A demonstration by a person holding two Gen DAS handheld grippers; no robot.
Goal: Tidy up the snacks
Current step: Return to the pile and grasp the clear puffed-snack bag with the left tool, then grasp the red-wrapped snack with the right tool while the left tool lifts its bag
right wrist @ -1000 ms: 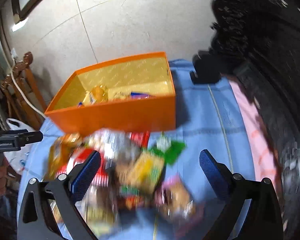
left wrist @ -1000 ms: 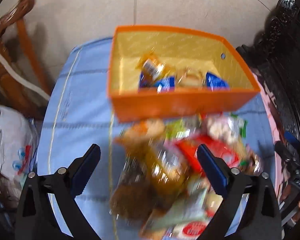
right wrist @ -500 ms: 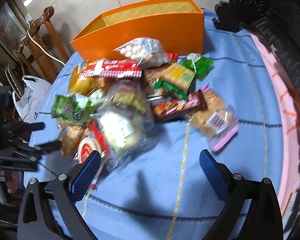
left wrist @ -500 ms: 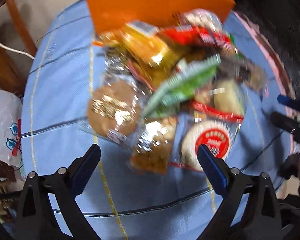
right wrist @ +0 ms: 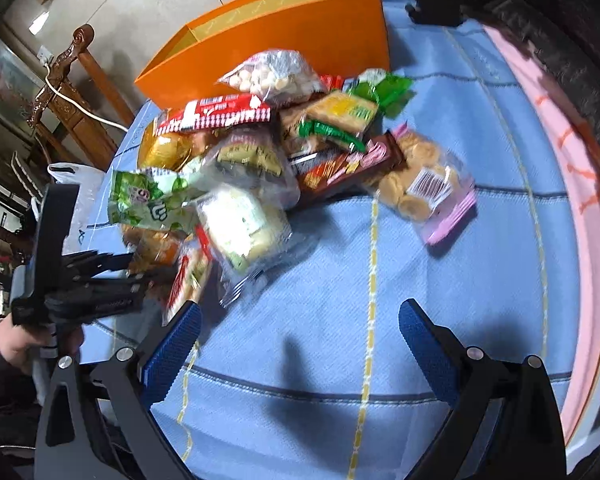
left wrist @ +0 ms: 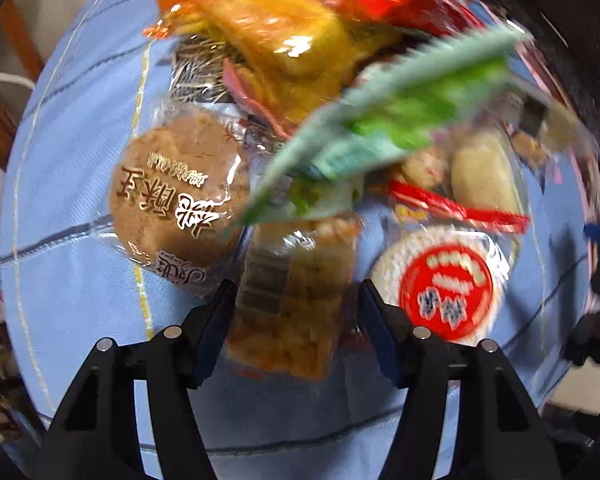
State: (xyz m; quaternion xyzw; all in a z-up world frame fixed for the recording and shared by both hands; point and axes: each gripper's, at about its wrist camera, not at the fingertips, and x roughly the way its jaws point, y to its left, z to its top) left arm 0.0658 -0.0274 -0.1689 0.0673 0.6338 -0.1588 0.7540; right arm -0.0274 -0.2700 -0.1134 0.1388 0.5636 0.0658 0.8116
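My left gripper is closing around a clear-wrapped, crumbly golden rice cracker bar at the pile's near edge; my right gripper gapes wide, empty, over woven blue cloth.

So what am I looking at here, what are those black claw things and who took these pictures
There is no robot. A person holds a hand-held gripper in each hand, and each one carries a fisheye camera looking along its two fingers. The left hand-held gripper is closing around a crispy rice bar in clear wrap at the near edge of a snack pile; its pads do not yet clearly press it. The right hand-held gripper is open over the bare blue tablecloth. Its view shows the whole pile, a bag of small round cookies lying apart, and the orange box behind.
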